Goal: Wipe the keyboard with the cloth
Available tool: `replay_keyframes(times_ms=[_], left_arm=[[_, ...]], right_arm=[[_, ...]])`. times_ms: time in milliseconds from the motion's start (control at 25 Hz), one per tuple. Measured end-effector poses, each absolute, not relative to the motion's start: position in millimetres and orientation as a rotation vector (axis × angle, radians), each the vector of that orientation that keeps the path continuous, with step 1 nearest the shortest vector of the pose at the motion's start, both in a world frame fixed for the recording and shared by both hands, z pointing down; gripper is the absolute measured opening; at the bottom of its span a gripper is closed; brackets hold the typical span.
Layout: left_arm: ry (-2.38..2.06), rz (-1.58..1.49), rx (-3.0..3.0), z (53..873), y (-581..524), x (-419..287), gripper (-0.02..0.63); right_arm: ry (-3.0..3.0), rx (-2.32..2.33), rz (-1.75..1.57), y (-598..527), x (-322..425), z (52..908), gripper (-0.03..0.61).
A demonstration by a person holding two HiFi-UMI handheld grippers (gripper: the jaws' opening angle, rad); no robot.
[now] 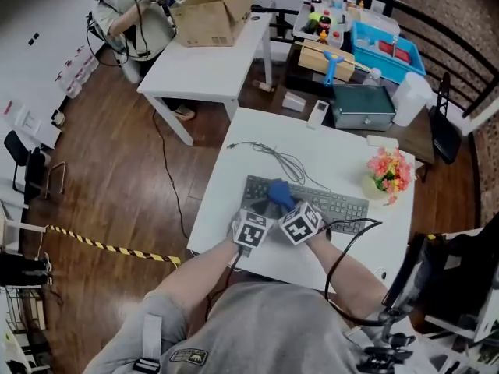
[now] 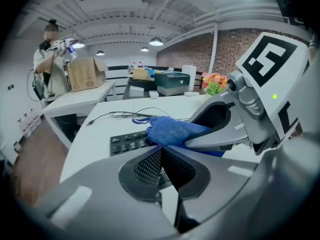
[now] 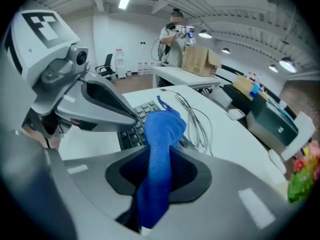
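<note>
The right gripper [image 3: 157, 156] is carrying the blue cloth [image 3: 162, 129], its fingers clamped tight on it, and the free end is bunching forward over the left part of the keyboard [image 1: 339, 206]. Whether the cloth is pressing on the keys or hanging just above them, I cannot tell. The left gripper [image 2: 161, 153] is sitting just beside it on the left, fingers together with nothing between them, by the keyboard's left end.

The keyboard is lying across the near half of the white table [image 1: 343, 154], with its left end close to the table's left edge and its near side close to the near edge, so room is running tight there. To the right, the long run of keys is lying open. Beyond the far side of the keyboard, bare tabletop is stretching away, crossed by a loose grey cable [image 1: 282, 159] curling close to the keys. A bunch of flowers [image 1: 389, 173] is standing by the keyboard's right end, near the table's right edge. Past the far edge, a grey case [image 1: 362, 106] is resting well apart. Far left, a second table [image 1: 203, 65] is holding a cardboard box [image 1: 214, 10], with a person [image 1: 129, 18] beside it.
</note>
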State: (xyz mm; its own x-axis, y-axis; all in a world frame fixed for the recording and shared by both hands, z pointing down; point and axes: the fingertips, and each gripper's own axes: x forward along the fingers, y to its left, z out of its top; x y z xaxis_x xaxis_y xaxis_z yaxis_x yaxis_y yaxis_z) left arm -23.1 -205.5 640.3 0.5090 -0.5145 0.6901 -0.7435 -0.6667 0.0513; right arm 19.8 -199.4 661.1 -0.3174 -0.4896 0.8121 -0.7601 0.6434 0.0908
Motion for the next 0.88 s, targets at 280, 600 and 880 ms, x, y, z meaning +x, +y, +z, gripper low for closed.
replay_keyframes(times_ms=[280, 600, 880], left_arm=[[-1.241, 0.921, 2.258, 648.8, -214.0, -131.9, -0.006], [-1.185, 0.964, 2.262, 657.4, -205.3, -135.3, -0.006], [-1.037, 1.013, 2.375, 657.3, -194.9, -77.1, -0.006]], right_arm=[[-2.083, 0.810, 0.316, -216.5, -89.7, 663.0, 0.112], [-2.074, 0.781, 0.332, -211.6, -103.6, 670.7, 0.112], [-2.026, 0.868, 0.380, -193.9, -45.8, 672.6, 0.112]])
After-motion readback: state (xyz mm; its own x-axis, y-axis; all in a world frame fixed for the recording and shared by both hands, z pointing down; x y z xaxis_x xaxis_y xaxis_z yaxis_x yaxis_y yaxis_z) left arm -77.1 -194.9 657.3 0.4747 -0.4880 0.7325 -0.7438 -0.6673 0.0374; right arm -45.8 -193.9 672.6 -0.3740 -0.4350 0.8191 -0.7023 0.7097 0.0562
